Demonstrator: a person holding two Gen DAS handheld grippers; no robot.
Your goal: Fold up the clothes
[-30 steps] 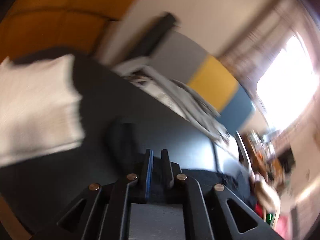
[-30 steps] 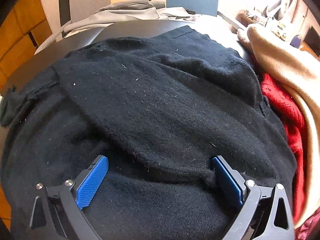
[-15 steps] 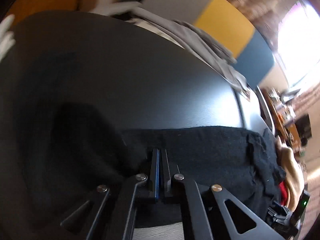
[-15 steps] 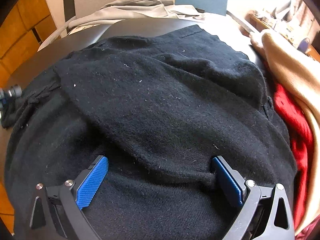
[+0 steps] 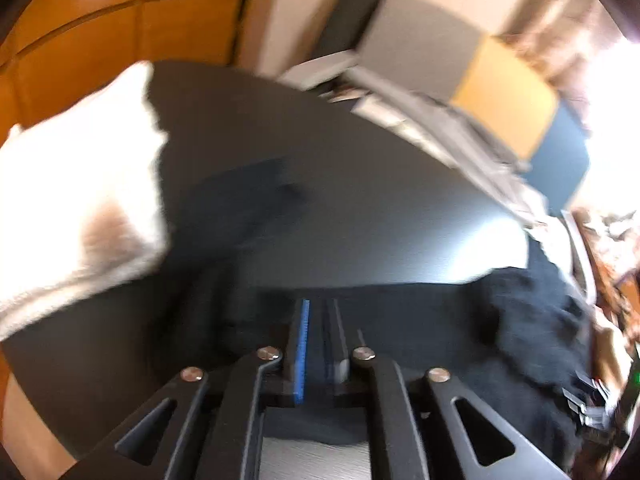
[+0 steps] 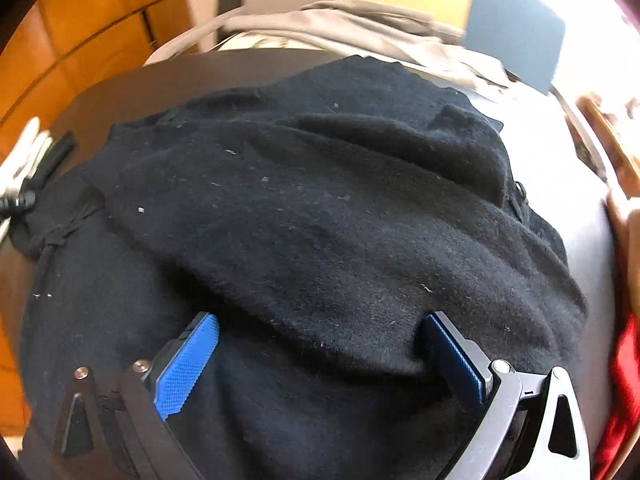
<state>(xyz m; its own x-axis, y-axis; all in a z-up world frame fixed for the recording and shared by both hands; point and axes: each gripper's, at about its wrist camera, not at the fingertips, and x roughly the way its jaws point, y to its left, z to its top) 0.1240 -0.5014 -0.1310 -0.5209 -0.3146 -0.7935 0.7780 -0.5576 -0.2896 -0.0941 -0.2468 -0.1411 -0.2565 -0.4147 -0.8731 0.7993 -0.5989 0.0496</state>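
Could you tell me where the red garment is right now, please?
In the right wrist view the red garment sits at the far right edge, right beside the black sweater on the dark table.

Sweater [image 6: 320, 220] spread on table [image 5: 360, 200], right gripper [image 6: 320, 344] over near part. Heaped garments [image 6: 340, 28] behind along far edge. Folded towel [image 5: 76, 208] left. More clothes [image 6: 624, 380] right.

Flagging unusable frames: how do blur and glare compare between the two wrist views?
Left wrist: heavy motion blur, white cloth and window blown out, glare on the dark table. Right wrist: black sweater sharp enough to show lint, only the edges smeared and overexposed at upper right.
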